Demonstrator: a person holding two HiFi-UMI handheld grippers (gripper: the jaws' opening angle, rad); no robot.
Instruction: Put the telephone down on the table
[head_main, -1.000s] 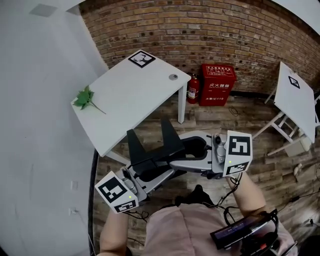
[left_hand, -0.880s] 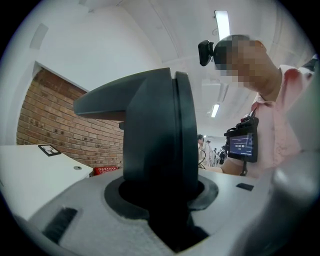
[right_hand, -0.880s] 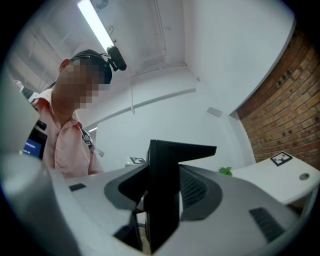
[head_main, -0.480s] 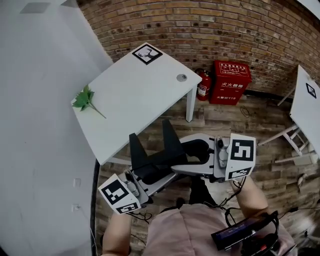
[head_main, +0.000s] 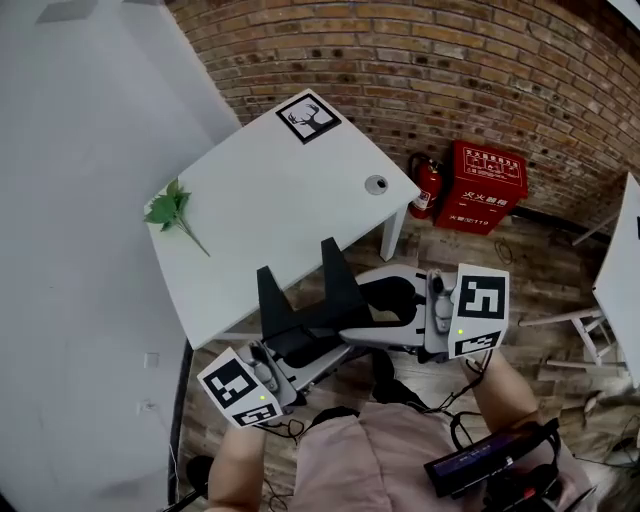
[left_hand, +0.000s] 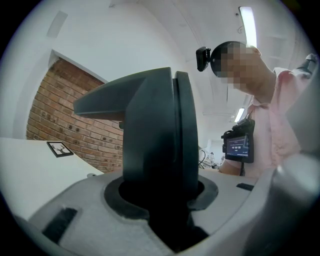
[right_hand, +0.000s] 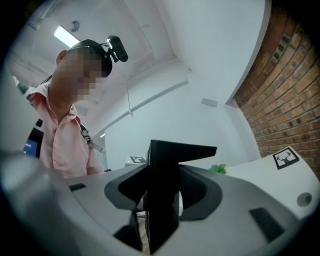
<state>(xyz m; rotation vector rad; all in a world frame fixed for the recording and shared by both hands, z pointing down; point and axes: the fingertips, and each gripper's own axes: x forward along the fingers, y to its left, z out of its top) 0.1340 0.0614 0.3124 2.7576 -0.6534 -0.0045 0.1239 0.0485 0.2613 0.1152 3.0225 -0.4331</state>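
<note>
table (head_main: 290, 190): smooth, matt | wall (head_main: 450, 60): rough brick | floor (head_main: 520, 270): wood planks

Left gripper (head_main: 272, 298) and right gripper (head_main: 342, 275) sit side by side, close in front of the torso, both pointing level, marker cubes outboard. Left forearm (head_main: 235, 465) and right forearm (head_main: 500, 385) angle inward. Each gripper's dark jaws stand together, showing only a thin seam.

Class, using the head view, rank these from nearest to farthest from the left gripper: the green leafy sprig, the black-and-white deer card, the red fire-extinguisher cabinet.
From the left gripper:
1. green leafy sprig, on the white table's left side.
2. black-and-white deer card, at the table's far corner.
3. red fire-extinguisher cabinet, beyond the table, against the brick wall, right.
</note>
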